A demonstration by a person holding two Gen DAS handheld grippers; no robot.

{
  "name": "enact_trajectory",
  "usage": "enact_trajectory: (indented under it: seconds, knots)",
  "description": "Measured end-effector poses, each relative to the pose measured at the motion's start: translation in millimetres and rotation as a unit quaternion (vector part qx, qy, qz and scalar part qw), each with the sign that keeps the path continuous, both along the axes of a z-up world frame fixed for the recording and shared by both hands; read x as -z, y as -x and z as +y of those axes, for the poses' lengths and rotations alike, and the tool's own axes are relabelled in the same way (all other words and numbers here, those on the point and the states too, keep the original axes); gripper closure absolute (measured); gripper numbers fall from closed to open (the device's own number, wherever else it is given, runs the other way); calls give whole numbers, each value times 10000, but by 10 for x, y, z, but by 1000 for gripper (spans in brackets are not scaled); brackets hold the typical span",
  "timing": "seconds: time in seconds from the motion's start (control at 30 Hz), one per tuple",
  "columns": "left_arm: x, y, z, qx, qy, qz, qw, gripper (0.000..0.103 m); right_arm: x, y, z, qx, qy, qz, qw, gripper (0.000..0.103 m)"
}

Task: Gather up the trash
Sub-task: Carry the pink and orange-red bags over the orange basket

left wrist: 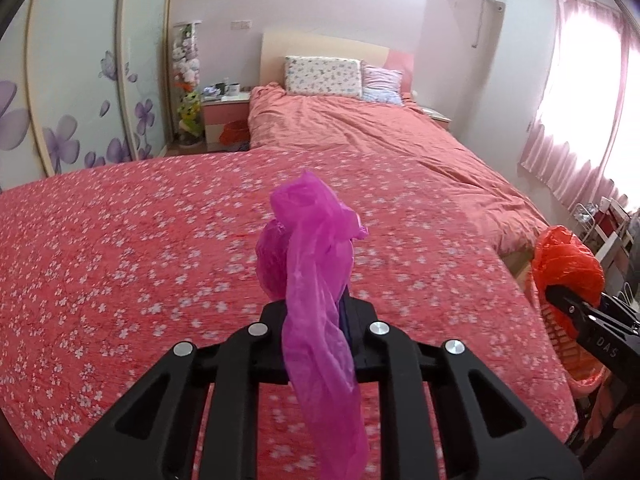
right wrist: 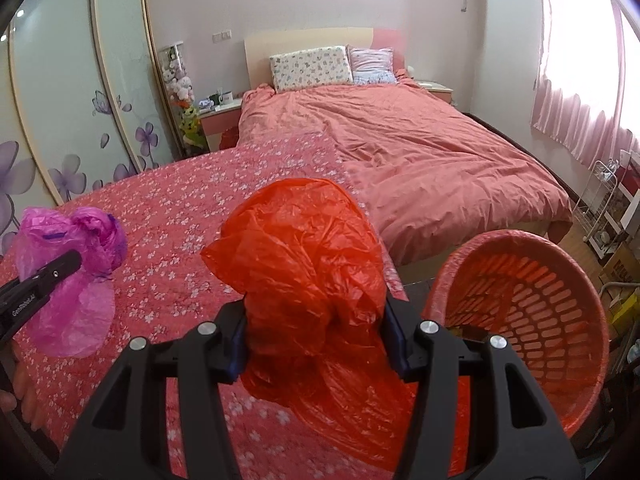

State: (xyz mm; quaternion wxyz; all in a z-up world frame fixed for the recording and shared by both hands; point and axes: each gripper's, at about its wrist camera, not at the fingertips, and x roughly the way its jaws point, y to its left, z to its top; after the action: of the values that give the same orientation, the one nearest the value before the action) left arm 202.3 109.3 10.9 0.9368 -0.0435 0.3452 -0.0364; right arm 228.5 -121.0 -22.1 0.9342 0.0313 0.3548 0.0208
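The left gripper (left wrist: pixel 316 312) is squeezed nearly shut on a purple plastic bag (left wrist: pixel 312 248). The bag sticks up past the tips in a crumpled lump, and a long tail of it hangs down over the black frame toward the camera. In the right wrist view the same bag looks like a puffy pink-purple ball held above the flowery red bedspread (right wrist: pixel 172 216).

The right gripper (right wrist: pixel 316 340) is about half open, and its blue pads (right wrist: pixel 239 340) press on both sides of a big red plastic bag (right wrist: pixel 304 264). The bag bulges out above the tips and sags below them.

Just to the right of the right gripper, off the edge of the bed, stands a red basket (right wrist: pixel 532 304) with a grid of holes in its wall. It leans toward the camera. I cannot tell if anything lies inside it.

The left gripper's arm has white letters that seem to say "GenRobot.AI". The right gripper's arm shows "DAS".
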Motion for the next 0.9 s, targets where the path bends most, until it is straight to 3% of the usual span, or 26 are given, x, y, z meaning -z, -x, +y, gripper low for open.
enact_trajectory:
  seconds: [0.43,0.9]
  knots:
    - [-119,137,-823,841,18,-145,9964,87,-106,400,-669,557,-81,-206,9982,50]
    - [-70,184,-1733,1754,279,-64,9841,87,51,600,-1522,1292,-164,-123,9914,50]
